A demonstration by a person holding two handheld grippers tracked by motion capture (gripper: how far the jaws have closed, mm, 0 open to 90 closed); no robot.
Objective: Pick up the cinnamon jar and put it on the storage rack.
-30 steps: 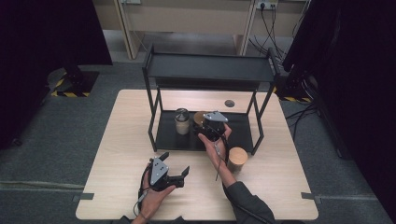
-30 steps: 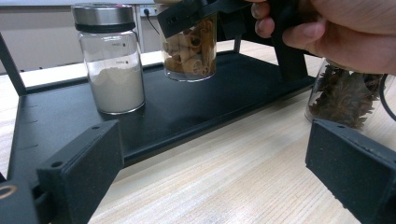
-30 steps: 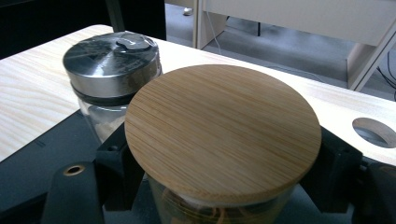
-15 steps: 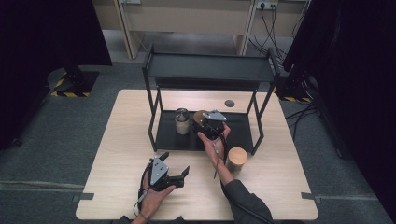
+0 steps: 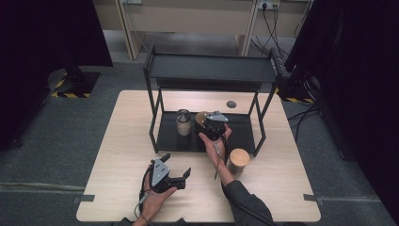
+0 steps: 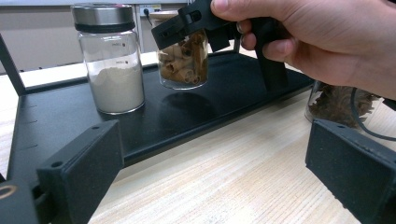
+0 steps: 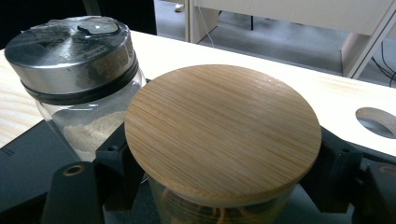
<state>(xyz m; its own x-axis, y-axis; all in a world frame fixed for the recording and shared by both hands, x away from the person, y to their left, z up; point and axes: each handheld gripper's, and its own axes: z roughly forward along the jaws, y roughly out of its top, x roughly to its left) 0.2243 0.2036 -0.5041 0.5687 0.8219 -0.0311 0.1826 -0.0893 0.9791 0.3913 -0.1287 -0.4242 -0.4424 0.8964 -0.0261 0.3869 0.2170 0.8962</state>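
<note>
While a person's right hand [image 5: 212,141] is reaching toward the centre of the high view, the right gripper [image 5: 210,125] is clenching a glass jar with a bamboo lid [image 7: 223,133], its black jaws pressing the jar from both sides just under that lid in the right gripper view. Seen in the upper middle of the left gripper view, the jar [image 6: 183,58] is packed with pale rolled sticks and is hanging slightly tilted just above the black lower shelf [image 6: 140,116] of a metal rack [image 5: 211,68], not touching it. Just beside it, toward the upper left of that view, a steel-lidded jar of pale powder [image 6: 110,58] is standing upright on the shelf. At the lower left of the high view, the left gripper [image 5: 175,168] is resting in the left hand [image 5: 153,197] on the wooden table [image 5: 291,188], its jaws spread wide and gripping nothing. Right of the holding hand, another bamboo-lidded jar [image 5: 239,160] is standing on the table outside the rack, holding dark, star-shaped pieces.
</note>
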